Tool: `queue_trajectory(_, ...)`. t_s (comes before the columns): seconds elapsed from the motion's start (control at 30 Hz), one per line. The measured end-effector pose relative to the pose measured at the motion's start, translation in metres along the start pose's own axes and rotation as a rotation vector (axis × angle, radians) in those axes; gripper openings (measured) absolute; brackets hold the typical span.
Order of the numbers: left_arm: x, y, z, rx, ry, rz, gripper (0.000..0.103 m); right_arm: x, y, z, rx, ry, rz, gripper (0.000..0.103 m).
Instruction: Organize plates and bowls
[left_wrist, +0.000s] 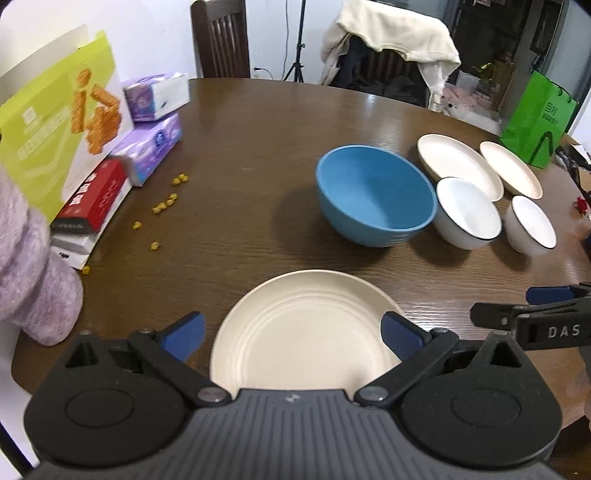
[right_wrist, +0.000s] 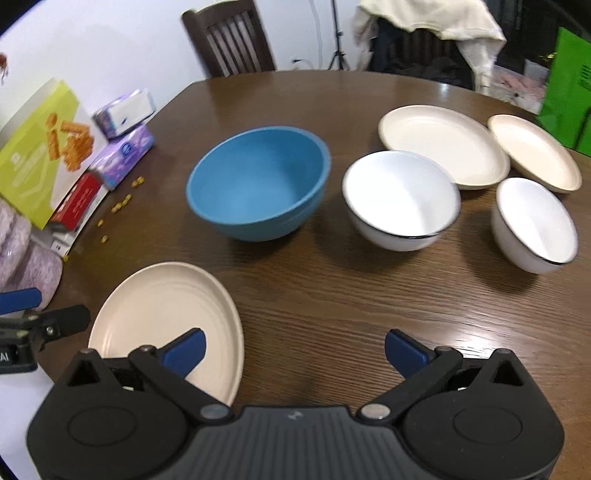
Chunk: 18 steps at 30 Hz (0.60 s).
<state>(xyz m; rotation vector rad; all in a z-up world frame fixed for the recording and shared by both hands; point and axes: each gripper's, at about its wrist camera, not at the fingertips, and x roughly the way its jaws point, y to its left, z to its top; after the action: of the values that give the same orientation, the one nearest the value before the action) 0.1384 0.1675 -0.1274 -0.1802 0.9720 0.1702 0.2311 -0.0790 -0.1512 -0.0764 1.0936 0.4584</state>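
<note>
both views overlook table (left_wrist: 258, 122) steeply.

Near plate (left_wrist: 303, 325) lies on table (left_wrist: 258, 147) below my left gripper (left_wrist: 291, 332); big bowl (left_wrist: 373, 195) behind it, two small bowls (right_wrist: 400, 199) to its right, two plates (right_wrist: 443, 144) behind those; boxes (left_wrist: 92, 192) far left.

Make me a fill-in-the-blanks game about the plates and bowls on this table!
1. The biggest bowl on the table is coloured ____.
2. The two white bowls each have a thin ____ rim.
3. The number of cream plates on the table is ____.
4. The left gripper hovers over the near plate with its jaws ____.

Missing words: blue; black; three; open
</note>
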Motion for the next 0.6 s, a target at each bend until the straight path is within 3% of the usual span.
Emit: queue_trajectory(0.6,-0.022,-0.088,0.017,0.002,-0.031,-0.03,0.103,-0.067,-0.112,-0.021,0.11,-0.055,-0.081,0.103)
